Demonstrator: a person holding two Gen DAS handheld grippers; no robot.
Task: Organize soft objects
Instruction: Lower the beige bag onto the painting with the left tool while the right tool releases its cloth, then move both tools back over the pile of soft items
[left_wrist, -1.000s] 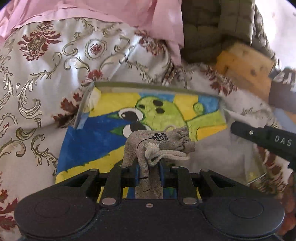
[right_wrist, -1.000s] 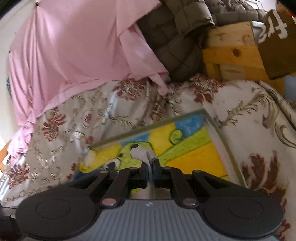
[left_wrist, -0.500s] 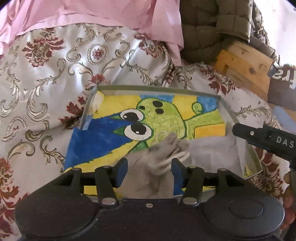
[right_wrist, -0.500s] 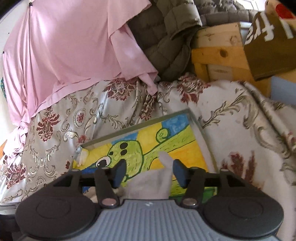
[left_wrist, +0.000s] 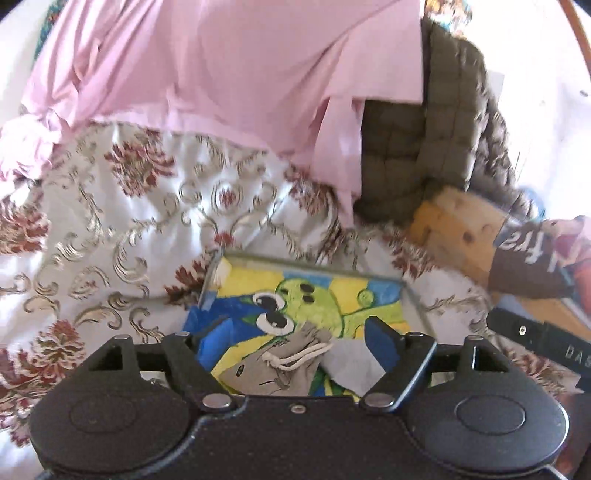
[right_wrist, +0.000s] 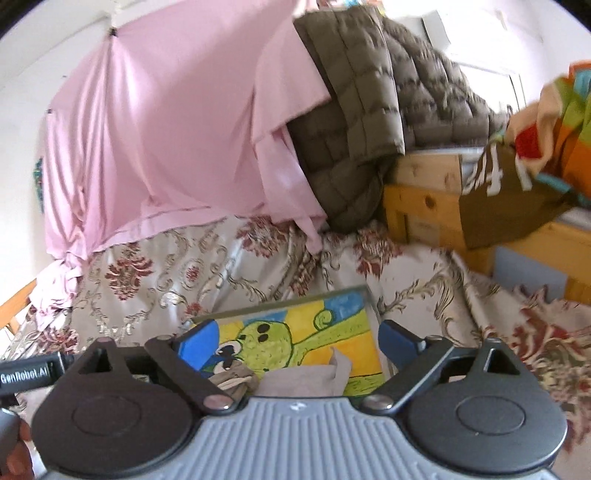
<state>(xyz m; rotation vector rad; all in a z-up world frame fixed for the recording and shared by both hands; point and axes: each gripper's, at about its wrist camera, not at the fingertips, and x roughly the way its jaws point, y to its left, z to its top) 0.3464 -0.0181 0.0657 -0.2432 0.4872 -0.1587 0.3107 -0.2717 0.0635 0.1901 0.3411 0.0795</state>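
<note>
A grey drawstring pouch (left_wrist: 280, 367) lies on the painted tray (left_wrist: 413, 302) with a green cartoon figure. A flat grey cloth (left_wrist: 354, 363) lies beside it on the right. My left gripper (left_wrist: 291, 343) is open and empty, raised above the pouch. In the right wrist view the pouch (right_wrist: 232, 380) and the grey cloth (right_wrist: 314, 380) lie on the same tray (right_wrist: 280, 302). My right gripper (right_wrist: 295, 341) is open and empty above the cloth.
The tray rests on a floral bedspread (left_wrist: 110, 229). A pink sheet (left_wrist: 221, 74) and an olive quilted jacket (right_wrist: 369, 110) hang behind. A wooden bed frame (right_wrist: 424, 206) with a brown bag (right_wrist: 498, 192) stands at the right. The right gripper's body (left_wrist: 535, 339) shows at the right edge.
Both grippers opened, letting go of the pouch and the grey cloth onto the tray, then opened wider and pulled up and back.
</note>
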